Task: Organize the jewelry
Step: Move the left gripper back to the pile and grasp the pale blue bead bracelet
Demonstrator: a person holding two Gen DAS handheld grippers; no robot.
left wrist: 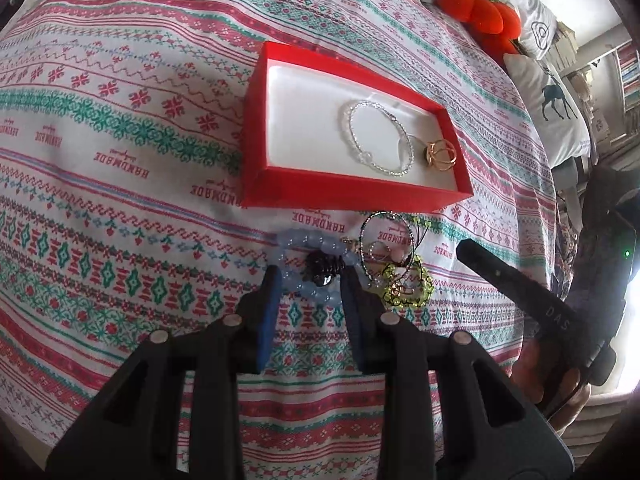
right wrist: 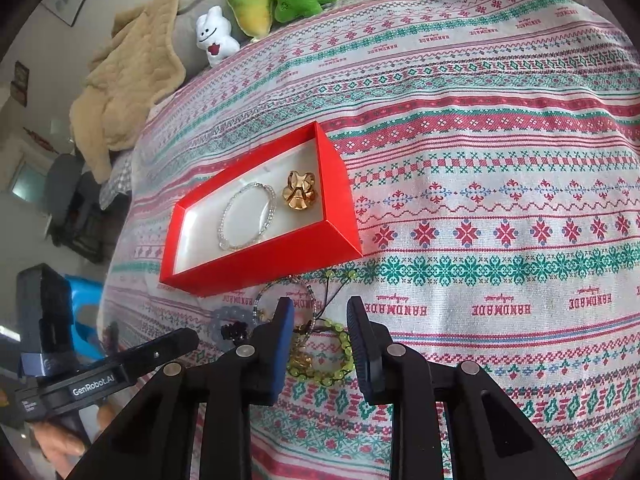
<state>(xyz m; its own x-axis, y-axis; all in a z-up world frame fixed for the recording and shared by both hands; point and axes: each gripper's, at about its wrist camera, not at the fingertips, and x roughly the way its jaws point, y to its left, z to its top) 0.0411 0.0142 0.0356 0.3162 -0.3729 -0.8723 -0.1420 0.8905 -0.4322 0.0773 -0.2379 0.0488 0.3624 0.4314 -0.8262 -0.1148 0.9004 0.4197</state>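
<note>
An open red box lies on the patterned bedspread and holds a clear bead bracelet and a gold ornament. In front of it is a heap of jewelry. My left gripper is open and tilted down. Its fingers straddle a pale blue bead bracelet with a black clip inside it. My right gripper is open over a yellow-green bead bracelet and a small gold piece. A thin dark bracelet lies between the two.
Green and white plush toys and a beige blanket sit at the far end of the bed. An orange plush and printed pillows lie along the other side. The bed edge falls away near the hands.
</note>
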